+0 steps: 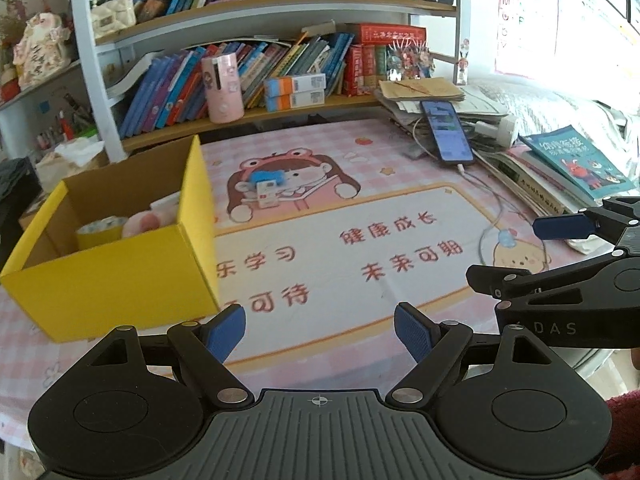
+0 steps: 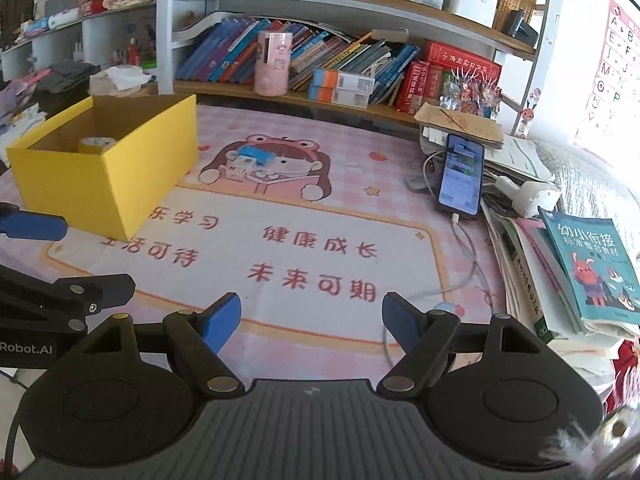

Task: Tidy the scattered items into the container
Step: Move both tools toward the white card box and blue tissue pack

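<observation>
Pink desk mat: blue-white item lies at 12 o'clock from your left hand-held gripper, box at 10. Both hand-held grippers spread, empty; right hand-held gripper approx. as near. Long axis unclear.

The yellow cardboard box is showing smooth, matt yellow paper outside and raw brown card inside. The printed desk mat covering the tabletop is looking like smooth soft plastic, giving off a faint sheen. The left gripper is wearing blue, finely ribbed rubbery pads on matt black plastic arms pinned with shiny metal rivets; the right gripper is looking the same. The smartphone is presenting glossy glass. The teal workbook is showing a slick paper cover, and the shelf board is looking like pale wood laminate.
</observation>
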`<act>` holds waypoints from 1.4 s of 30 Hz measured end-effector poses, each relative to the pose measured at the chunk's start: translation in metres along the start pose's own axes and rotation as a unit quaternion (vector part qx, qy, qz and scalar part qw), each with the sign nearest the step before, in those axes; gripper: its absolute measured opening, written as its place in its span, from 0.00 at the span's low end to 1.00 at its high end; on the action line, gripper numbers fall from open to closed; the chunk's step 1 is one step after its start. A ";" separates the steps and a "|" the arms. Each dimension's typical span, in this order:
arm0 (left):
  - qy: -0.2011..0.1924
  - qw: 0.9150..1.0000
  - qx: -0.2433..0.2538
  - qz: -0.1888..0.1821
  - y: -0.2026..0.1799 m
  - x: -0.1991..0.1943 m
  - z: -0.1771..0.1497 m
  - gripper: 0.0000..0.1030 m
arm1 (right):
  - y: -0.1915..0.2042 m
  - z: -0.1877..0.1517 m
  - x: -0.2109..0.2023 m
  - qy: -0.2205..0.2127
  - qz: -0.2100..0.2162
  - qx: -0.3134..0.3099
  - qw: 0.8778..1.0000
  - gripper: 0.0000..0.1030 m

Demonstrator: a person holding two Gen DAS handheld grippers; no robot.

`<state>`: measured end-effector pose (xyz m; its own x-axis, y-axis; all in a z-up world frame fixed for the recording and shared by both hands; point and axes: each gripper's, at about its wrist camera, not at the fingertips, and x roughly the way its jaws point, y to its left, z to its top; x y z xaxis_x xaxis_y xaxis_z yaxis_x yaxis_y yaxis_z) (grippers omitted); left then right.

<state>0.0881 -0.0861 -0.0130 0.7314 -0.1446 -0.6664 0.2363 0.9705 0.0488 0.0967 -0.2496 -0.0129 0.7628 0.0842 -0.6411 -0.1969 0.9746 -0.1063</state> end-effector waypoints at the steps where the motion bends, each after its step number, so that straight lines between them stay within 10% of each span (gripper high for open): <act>1: 0.000 1.000 0.001 -0.001 -0.002 0.004 0.003 0.81 | -0.003 0.002 0.003 0.000 0.000 0.000 1.000 0.75; 42: 0.061 0.984 -0.111 0.121 0.011 0.192 0.125 0.69 | -0.092 0.163 0.229 0.004 0.170 -0.034 0.985 0.70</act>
<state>0.3114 -0.1278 -0.0473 0.6637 0.1080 -0.7402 -0.0921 0.9938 0.0624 0.3901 -0.2865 -0.0259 0.6407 0.4014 -0.6545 -0.4807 0.8744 0.0656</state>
